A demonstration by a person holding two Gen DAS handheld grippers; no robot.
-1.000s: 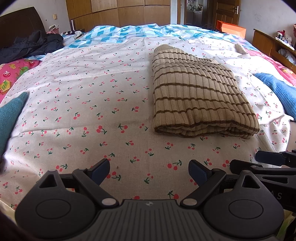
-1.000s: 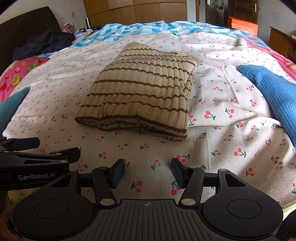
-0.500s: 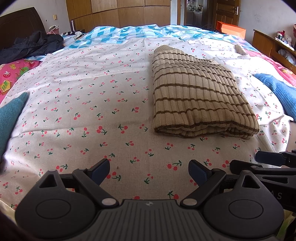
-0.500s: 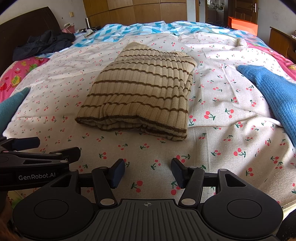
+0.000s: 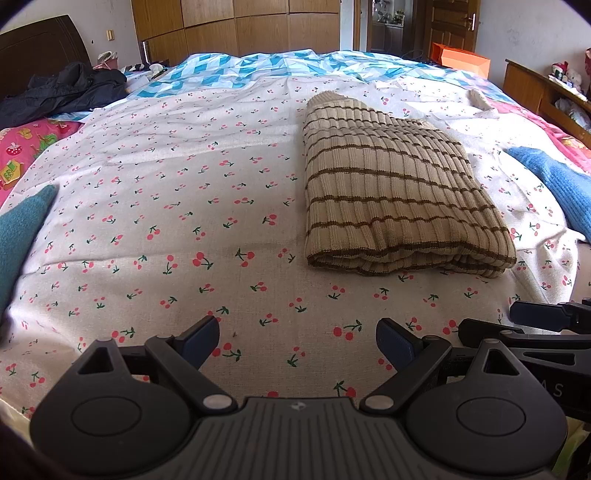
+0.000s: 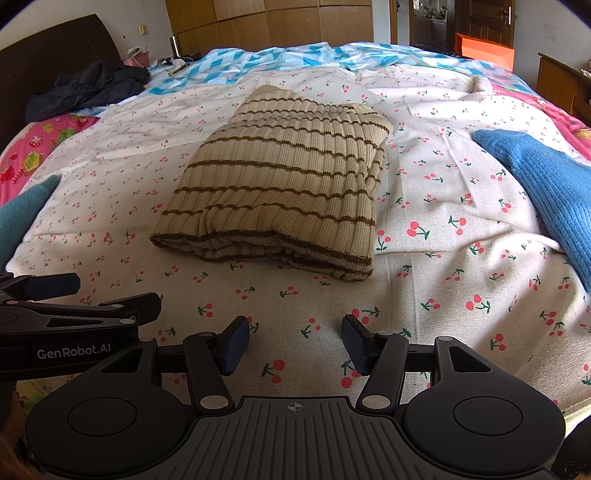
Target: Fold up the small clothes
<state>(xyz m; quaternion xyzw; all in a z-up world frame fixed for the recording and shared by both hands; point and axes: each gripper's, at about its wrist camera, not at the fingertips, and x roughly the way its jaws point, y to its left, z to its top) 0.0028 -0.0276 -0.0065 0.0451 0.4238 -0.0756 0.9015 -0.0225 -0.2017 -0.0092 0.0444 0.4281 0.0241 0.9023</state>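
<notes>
Fingers (image 5: pixel 199 338) (image 6: pixel 354 343) apart, empty, both grippers.

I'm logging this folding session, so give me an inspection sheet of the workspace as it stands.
Surface: cherry-print sheet covering the bed, lightly wrinkled.
Job's things: striped knit sweater folded in layers, lying flat; blue knit garment at the right edge and teal garment at the left edge, both only partly in view.
Clutter: dark jacket heaped near the headboard; small items beside it, too small to tell.
Grippers: left gripper and right gripper both open, holding nothing, short of the sweater.
Cables: nothing seen.
Surroundings: wooden wardrobe, orange box, door.
</notes>
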